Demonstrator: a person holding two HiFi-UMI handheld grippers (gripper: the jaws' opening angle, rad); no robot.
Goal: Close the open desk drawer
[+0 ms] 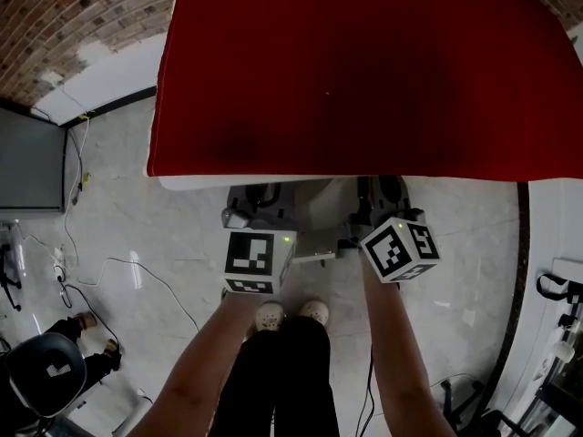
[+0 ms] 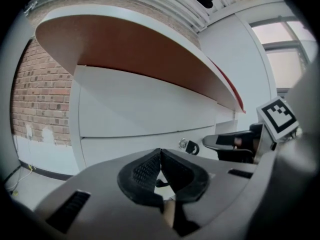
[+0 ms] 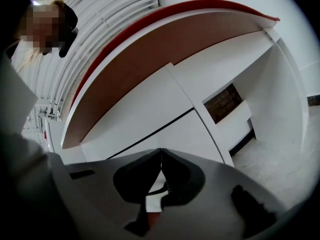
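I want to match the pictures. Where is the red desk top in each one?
Head view: the red desk top fills the upper half.
Left gripper view: desk top overhead, brown underside showing.
Right gripper view: desk top arching overhead, red edge on top.
Shared landmark: white drawer fronts below, both gripper views.

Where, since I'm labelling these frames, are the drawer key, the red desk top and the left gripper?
drawer key (image 2: 193, 147): left gripper view, on its black head.
red desk top (image 1: 364, 71): head view, middle of the red surface.
left gripper (image 2: 160, 152): left gripper view, where its shut jaw tips meet.
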